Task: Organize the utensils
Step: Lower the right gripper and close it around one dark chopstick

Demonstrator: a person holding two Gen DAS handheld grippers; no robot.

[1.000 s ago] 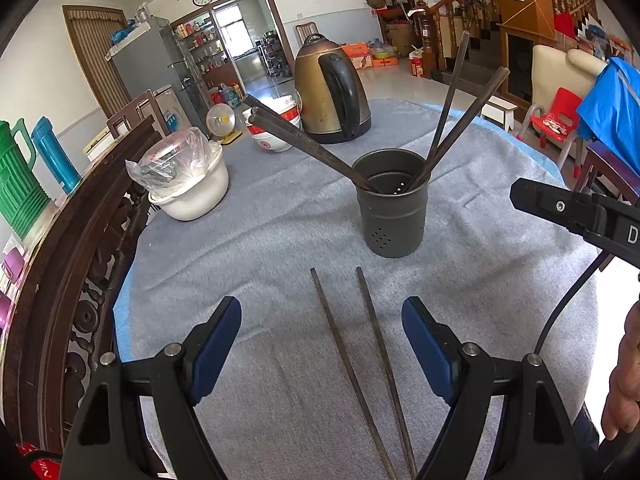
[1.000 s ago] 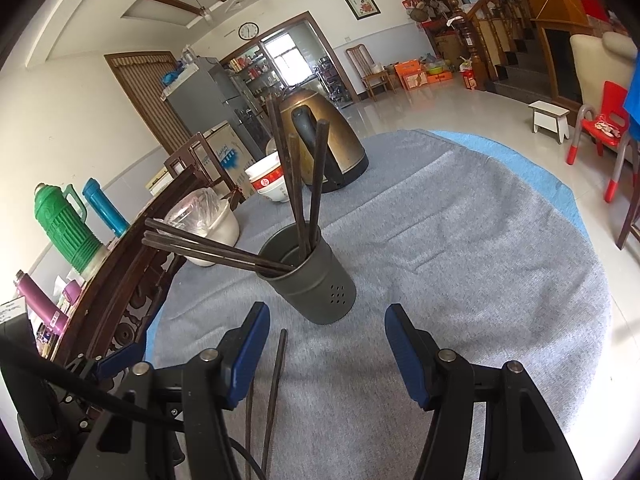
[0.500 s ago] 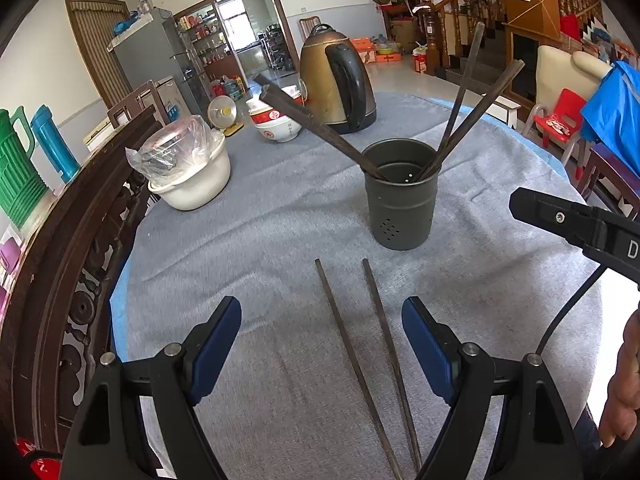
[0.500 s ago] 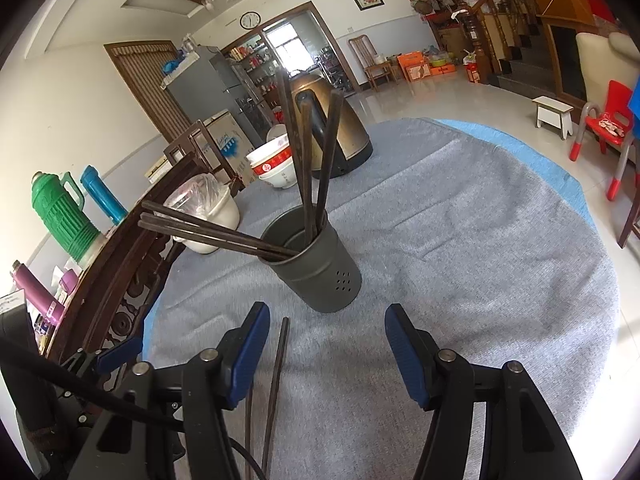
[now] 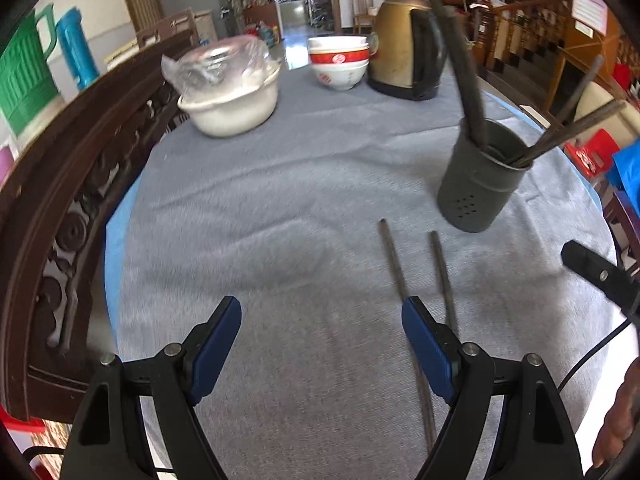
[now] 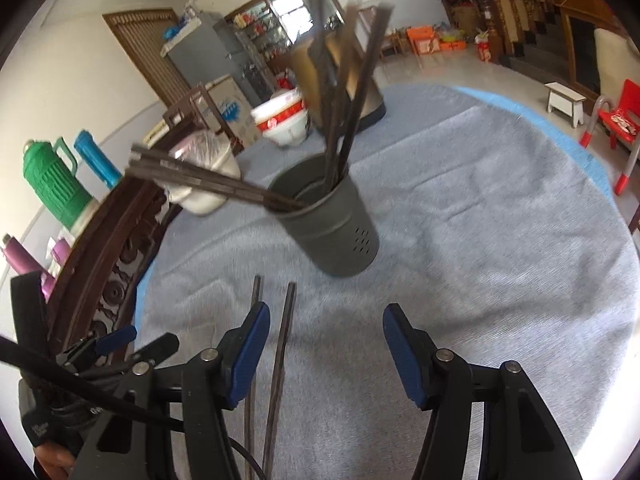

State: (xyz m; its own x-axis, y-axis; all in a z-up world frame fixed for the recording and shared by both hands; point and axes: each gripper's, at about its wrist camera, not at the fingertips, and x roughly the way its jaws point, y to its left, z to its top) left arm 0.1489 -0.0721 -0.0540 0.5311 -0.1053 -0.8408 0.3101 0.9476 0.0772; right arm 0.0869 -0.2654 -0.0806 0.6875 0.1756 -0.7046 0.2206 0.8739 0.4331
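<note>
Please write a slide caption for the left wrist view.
Open left tongs above two loose chopsticks beside the holder.

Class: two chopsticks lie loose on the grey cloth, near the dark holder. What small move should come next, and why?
Probably lower the right hand-held gripper onto the nearer loose chopstick and close. Both chopsticks lie flat on the cloth, outside the holder; one already sits between its open jaws, nothing gripped. The left hand-held gripper is open over bare cloth.
</note>
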